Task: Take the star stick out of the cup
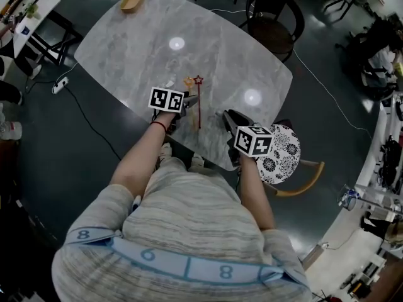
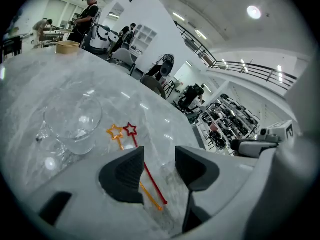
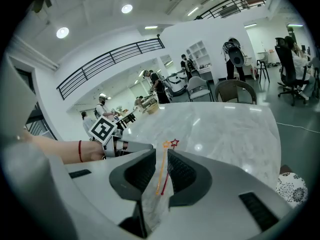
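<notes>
My left gripper (image 2: 159, 159) holds its dark ribbed jaws wide apart, gripping nothing. At centre left of its view the clear glass cup (image 2: 72, 121) stands upright and looks empty on the glossy grey marble table (image 2: 30, 84). Just right of it, the thin plastic orange star stick (image 2: 122, 144) and red star stick (image 2: 150, 169) lie flat, side by side. Their stems run lengthwise down toward these jaws, so my left hand is nearer. Farther right, my right gripper (image 3: 161, 156) keeps a narrow gap, empty.
</notes>
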A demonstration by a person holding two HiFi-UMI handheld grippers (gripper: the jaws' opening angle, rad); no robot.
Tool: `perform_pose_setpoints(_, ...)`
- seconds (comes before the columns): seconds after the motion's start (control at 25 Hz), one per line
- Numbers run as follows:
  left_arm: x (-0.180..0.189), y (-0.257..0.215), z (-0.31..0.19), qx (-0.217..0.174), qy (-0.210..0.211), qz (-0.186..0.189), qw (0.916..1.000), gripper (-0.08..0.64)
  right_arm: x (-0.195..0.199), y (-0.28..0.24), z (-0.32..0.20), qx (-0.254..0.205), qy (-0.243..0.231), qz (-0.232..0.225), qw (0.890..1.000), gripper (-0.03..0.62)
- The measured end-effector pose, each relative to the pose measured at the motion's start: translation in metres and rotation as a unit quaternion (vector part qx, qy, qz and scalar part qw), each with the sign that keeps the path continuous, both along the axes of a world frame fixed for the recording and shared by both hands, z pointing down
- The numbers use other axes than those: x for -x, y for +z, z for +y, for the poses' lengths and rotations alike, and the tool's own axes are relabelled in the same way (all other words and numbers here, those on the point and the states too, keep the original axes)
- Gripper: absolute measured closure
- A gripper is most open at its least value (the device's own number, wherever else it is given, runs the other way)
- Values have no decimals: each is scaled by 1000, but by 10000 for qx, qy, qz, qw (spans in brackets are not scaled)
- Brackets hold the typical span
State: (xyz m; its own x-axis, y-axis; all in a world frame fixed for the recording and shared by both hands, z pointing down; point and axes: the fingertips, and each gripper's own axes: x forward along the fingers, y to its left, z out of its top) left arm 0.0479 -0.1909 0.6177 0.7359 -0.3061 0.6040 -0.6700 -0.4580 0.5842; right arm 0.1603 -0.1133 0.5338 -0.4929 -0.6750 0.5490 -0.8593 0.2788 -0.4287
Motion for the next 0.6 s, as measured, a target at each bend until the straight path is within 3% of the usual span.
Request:
perform_pose_setpoints(0.28,-6,-54,13,-678,85,386,9969,428,7,-18,-1,-205,-170,-23,9996,538)
perform_pose_setpoints(0.6,-4,-131,50,-1480,273,711,9861,503,18,-56,11,-590,-463,-83,9971,538)
